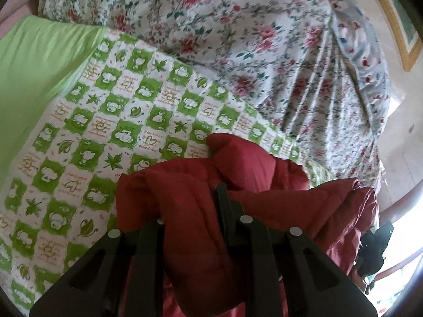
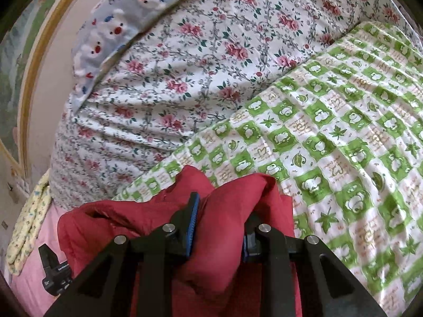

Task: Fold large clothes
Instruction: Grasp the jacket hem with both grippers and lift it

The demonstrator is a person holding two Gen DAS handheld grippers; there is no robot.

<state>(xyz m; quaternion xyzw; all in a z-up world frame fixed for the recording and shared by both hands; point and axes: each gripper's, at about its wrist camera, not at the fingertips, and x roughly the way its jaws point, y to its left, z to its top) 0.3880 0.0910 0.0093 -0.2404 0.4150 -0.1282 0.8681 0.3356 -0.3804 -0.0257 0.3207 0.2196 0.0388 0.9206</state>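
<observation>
Both the left gripper (image 1: 201, 198) and right gripper (image 2: 219, 211) fingers clamp the soft, bulky red padded jacket (image 1: 264, 198) above the green checked quilt (image 1: 119, 121); edge holds seem best.

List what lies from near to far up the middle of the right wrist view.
Right gripper closed on the red garment → green checked blanket → floral quilt → blue bear-print fabric.

Left gripper (image 1: 211, 192) was clamped on bunched red garment (image 1: 190, 198) above green-checked sheet (image 1: 111, 111), w/ floral quilt (image 1: 238, 39) heaped just behind it.
</observation>
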